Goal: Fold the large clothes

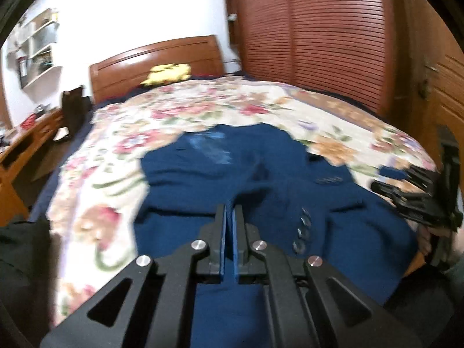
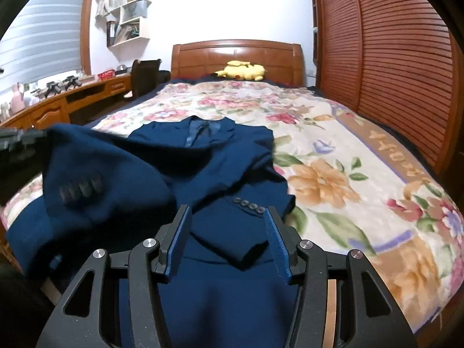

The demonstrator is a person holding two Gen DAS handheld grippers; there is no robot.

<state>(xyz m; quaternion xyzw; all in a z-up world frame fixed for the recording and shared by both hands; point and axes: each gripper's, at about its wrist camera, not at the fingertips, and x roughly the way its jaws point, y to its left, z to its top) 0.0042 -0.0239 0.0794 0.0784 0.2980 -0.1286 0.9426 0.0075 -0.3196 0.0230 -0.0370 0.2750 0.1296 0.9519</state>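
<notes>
The left gripper [image 1: 230, 211] clenches the navy jacket's [image 2: 220, 156] sleeve [image 2: 95, 174]; the right gripper [image 2: 227, 217] hovers released above it.

The navy jacket [image 2: 220, 156] is made of matt woven cloth, with a glossier lining seen at the collar. The floral blanket [image 2: 333, 179] looks soft and fleecy. The headboard [image 2: 236, 55] is formed of polished, glossy wood. The right gripper [image 2: 228, 217] is built of matt black plastic, with ridged blue pads [image 2: 278, 240] and shiny metal pins.
</notes>
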